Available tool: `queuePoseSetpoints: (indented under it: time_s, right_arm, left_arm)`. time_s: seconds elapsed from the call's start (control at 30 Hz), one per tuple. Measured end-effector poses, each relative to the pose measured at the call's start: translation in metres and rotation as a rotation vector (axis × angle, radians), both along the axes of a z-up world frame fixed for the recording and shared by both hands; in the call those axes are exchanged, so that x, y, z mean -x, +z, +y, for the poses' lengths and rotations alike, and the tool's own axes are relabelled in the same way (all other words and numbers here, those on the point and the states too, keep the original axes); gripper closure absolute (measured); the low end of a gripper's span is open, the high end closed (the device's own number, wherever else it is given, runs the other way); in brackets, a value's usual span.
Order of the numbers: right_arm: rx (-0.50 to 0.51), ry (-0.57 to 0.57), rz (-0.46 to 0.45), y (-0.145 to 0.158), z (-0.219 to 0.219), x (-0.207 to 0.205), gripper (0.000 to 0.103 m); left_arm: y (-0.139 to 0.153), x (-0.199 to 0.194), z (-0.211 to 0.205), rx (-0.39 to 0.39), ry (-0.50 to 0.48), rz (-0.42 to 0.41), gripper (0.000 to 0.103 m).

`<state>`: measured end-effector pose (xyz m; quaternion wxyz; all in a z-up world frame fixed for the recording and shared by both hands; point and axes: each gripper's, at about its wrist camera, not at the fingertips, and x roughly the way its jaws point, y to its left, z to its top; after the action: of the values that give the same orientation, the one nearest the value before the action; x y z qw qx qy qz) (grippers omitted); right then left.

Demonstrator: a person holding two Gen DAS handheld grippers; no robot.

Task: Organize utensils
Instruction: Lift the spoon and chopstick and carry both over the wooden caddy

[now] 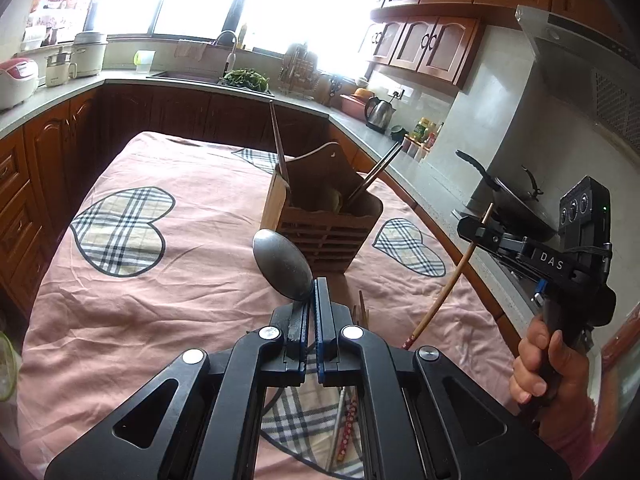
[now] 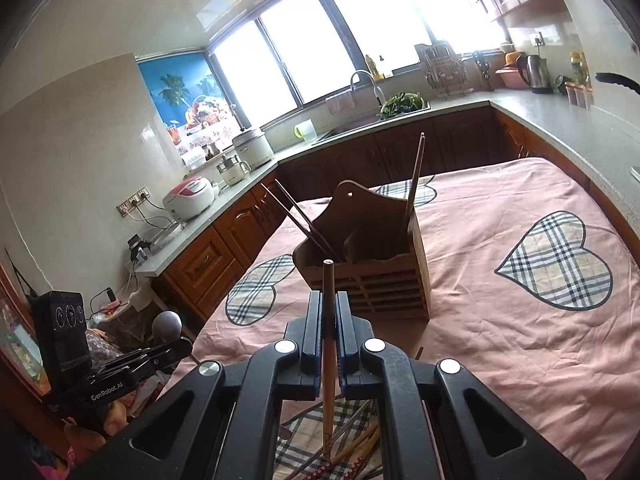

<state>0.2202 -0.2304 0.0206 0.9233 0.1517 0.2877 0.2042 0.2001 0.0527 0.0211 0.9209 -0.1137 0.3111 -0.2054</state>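
- Left wrist view: the left gripper [image 1: 311, 300] has its jaws clamped narrow on the handle of a dull grey metal spoon [image 1: 282, 264], whose bowl stands up just ahead of the fingertips.
- Beyond the spoon, near the middle of the pink cloth with plaid hearts [image 1: 120, 280] that covers the table, stands the slatted wooden utensil holder [image 1: 320, 236]. 2 dark chopsticks [image 1: 376, 176] lean out of its right side and 1 brown stick [image 1: 278, 144] out of its left.
- At the right of this view a hand [image 1: 540, 364] holds the right gripper [image 1: 478, 228], which pinches a long bamboo chopstick with a red patterned end [image 1: 440, 292] near its top.
- Loose utensils [image 1: 344, 432] lie on the cloth under the left gripper.
- Right wrist view: the right gripper's jaws are closed on the bamboo chopstick, which runs between the fingers with its tip rising in front of the holder.
- The left gripper shows at the lower left with the spoon's bowl above it.
- More chopsticks [image 2: 352, 448] lie on the cloth below.
- Judged step: both pieces are lifted clear and are being carried towards the holder, neither yet over it.
- Next move, as I judge it: bring each piece above an open compartment, tip it upright, lower it in and only then release, keeping clear of the sticks already leaning there.
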Motion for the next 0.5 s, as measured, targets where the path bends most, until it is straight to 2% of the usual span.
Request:
queuePoseSetpoints:
  time_s: [0.5]
  right_arm:
    - [-0.058,-0.074,-0.121,0.033,-0.02,0.001,0.098]
  left_arm:
    - [0.044,-0.008,0.003,0.018,0.023,-0.125,0.101]
